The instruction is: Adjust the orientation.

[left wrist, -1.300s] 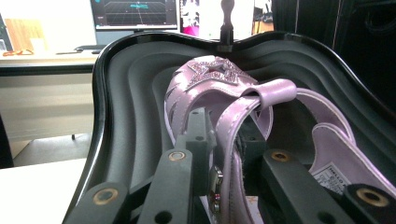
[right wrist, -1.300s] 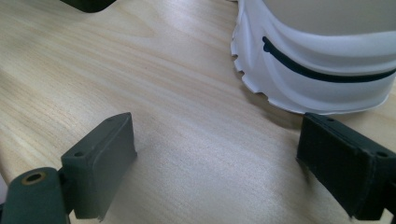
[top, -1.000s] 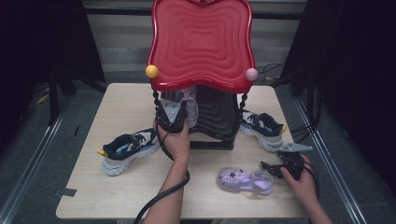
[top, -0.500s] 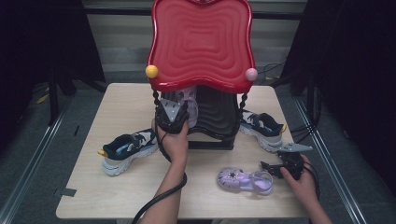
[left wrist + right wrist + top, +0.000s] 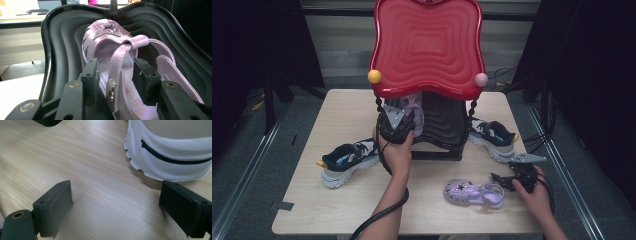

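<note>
The lilac sandal (image 5: 416, 111) is seen from the high view in the black tray (image 5: 447, 125) under the red lid (image 5: 428, 47), with the left tool (image 5: 398, 120) at it. In the left gripper view, its strap (image 5: 119, 72) is flanked by jaws that have just been opening, pads clear. In the right gripper view, the right tool (image 5: 117, 205) is held wide open and empty over the worktop (image 5: 75, 157), beside a white sole (image 5: 172, 152).
</note>
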### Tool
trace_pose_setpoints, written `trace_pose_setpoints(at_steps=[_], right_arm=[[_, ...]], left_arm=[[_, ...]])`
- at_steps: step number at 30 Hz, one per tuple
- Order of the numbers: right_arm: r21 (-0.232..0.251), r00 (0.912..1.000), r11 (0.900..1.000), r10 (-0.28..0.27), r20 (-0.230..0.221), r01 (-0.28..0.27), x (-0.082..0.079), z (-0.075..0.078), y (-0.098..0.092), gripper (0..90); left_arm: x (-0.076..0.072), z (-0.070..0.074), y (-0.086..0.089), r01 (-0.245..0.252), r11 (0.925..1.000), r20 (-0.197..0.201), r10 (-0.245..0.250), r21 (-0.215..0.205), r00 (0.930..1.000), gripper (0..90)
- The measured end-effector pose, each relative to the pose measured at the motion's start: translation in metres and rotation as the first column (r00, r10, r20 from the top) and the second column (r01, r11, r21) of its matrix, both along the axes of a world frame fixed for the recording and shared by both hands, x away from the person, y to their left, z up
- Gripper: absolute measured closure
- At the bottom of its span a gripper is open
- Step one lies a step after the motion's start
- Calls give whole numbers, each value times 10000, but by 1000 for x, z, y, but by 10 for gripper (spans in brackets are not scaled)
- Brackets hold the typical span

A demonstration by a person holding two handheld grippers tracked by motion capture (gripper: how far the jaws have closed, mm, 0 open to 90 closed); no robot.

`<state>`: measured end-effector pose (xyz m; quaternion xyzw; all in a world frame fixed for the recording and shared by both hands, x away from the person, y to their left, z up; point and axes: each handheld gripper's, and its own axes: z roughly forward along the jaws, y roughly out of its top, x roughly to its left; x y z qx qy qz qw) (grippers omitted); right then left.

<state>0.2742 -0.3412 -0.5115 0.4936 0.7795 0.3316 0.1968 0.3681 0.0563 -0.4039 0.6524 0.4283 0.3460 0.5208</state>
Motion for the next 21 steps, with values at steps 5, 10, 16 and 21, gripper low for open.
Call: trace_pose_setpoints(at_steps=[5,10,16,21], right_arm=[[-4,10000,10000,-1,2,1,0,0,0,105],[-4,10000,10000,0,3,0,0,0,0,105],[-2,10000,10000,0,-1,0,0,0,0,105],[-6,10000,10000,-1,1,1,0,0,0,105]], left_arm=[[-4,4,1,276,9994,-114,-274,188,9996,559],[-9,11,2,467,9985,-164,-462,283,9988,558],[-14,16,3,700,9968,-264,-691,373,9973,543],[-19,19,8,758,9958,-293,-744,509,9968,543]])
